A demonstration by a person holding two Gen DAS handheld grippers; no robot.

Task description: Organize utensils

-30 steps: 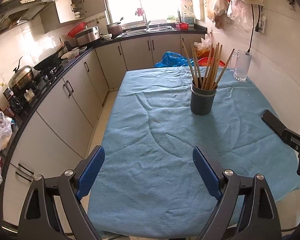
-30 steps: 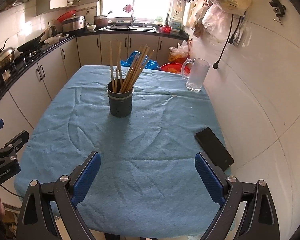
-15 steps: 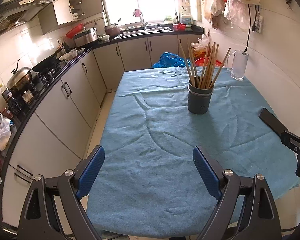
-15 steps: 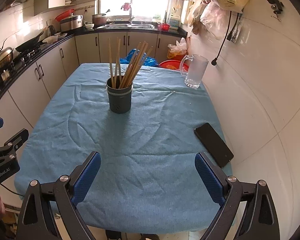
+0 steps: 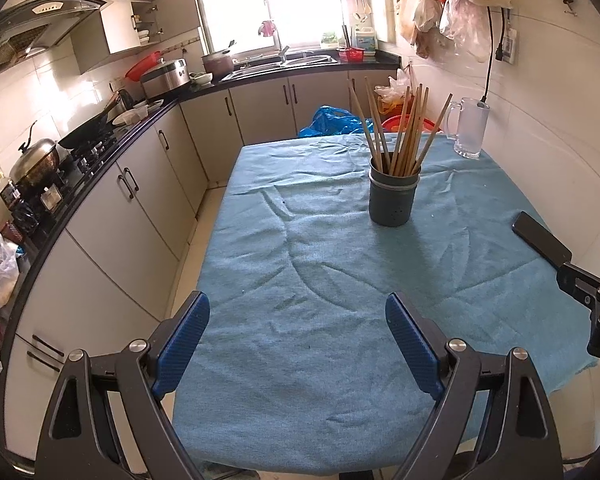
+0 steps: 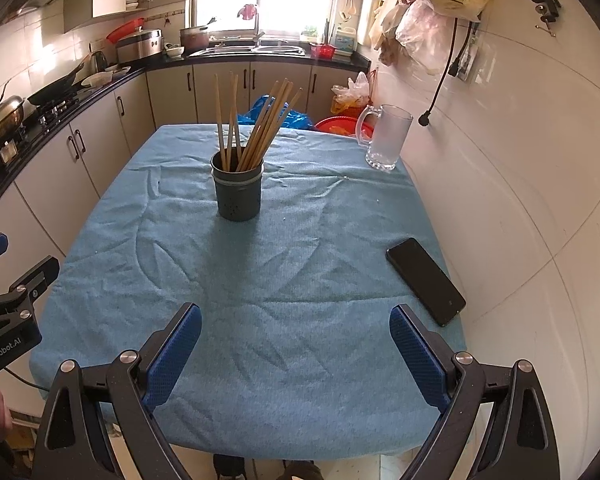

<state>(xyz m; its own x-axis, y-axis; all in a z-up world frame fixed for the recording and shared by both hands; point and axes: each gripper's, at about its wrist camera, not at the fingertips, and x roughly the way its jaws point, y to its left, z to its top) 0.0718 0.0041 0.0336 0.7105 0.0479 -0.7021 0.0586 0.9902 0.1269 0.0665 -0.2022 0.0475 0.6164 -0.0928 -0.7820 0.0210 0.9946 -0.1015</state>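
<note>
A dark grey holder [image 5: 393,200] stands upright on the blue tablecloth [image 5: 300,280], with several wooden chopsticks [image 5: 404,132] leaning in it. It also shows in the right wrist view [image 6: 237,196] with its chopsticks [image 6: 256,128]. My left gripper [image 5: 298,344] is open and empty, over the table's near left edge, well short of the holder. My right gripper [image 6: 296,352] is open and empty over the near edge. Part of the right gripper shows at the left wrist view's right edge [image 5: 592,296].
A black phone [image 6: 425,280] lies near the table's right edge. A frosted glass mug [image 6: 388,138] stands at the far right corner. White wall runs along the right; kitchen cabinets and counter [image 5: 132,184] along the left. A blue bag [image 5: 332,120] lies beyond the table.
Both grippers have drawn back and slightly up from the table; the holder looks a little farther away. Both stay open and empty.
</note>
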